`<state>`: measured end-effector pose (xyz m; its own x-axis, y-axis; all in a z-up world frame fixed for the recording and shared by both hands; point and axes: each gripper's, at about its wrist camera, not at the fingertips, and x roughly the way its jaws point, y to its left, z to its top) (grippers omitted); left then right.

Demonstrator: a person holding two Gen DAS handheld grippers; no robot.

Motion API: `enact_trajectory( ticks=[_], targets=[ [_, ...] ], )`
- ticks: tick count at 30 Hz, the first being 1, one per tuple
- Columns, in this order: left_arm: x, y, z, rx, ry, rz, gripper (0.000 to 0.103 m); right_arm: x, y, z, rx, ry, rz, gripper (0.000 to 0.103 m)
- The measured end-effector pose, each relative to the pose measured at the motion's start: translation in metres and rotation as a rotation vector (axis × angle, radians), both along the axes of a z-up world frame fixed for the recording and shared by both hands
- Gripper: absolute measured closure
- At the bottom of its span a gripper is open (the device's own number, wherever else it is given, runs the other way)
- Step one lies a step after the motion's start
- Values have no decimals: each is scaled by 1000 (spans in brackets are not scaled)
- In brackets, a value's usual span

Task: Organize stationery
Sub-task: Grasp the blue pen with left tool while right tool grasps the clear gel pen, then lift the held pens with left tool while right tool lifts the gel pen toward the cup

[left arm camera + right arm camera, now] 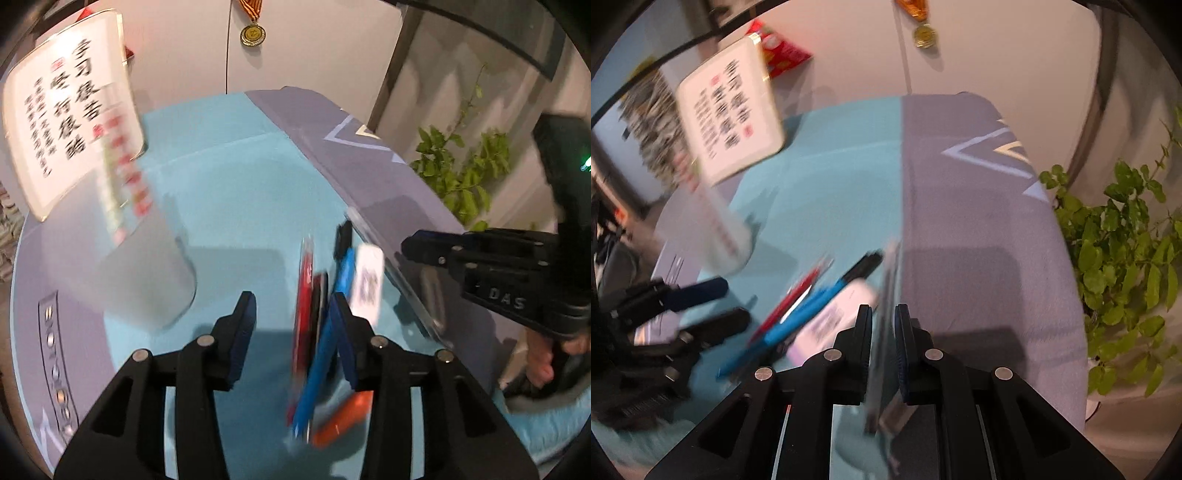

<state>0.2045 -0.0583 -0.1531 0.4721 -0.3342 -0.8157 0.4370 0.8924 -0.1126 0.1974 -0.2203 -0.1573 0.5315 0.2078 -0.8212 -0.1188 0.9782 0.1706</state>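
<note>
Two hand-held grippers worked over a blue and grey-violet table cover (pixel 221 192). Nearest the left wrist camera, the left gripper (pixel 295 332) stood with its jaws spread apart, nothing pinched between them. Just beside its right finger lay a bundle of pens: an orange marker (pixel 343 417) closest, then a blue pen (pixel 325 354), a red pen (pixel 304 295) and a black-capped marker (pixel 343 236), their long axes running roughly parallel, away from that camera. A white eraser (pixel 365 280) lay alongside them. The right gripper (pixel 882 354) was pressed together on the thin edge of a clear plastic case (pixel 886 332), which stood tilted beside the pens. Farther off stood a clear cup (pixel 144 266), a white calligraphy plaque (pixel 70 110), a leafy plant (pixel 1126 258) and a medal (pixel 253 34) on the wall.
</note>
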Motion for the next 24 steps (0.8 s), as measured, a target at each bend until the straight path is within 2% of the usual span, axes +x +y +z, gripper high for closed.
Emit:
enact_trajectory(
  ticks=[1,3,5,9,16,19,22,24],
  targets=[
    [6,-7,-5,26,2,0,66,6,-2,0,3,2,-16,92],
    [15,-13,-15,60,27,1,80,16,-2,-3,10,13,-22,92],
    [20,-14,-19,49,33,-3,80,24,0,-6,16,27,-13,92],
    [23,-17,-19,86,23,-1,82,35,7,-11,24,42,10,92],
    [39,-25,-23,96,40,12,80,55,17,-25,-68,85,6,92],
    [44,-33,-24,114,10,-1,80,58,22,-26,-92,69,17,92],
    [46,-36,-25,113,2,-12,90,60,23,-27,-90,58,28,92],
    [48,-33,-24,85,20,-16,91,58,20,-26,-51,54,31,92]
  ],
)
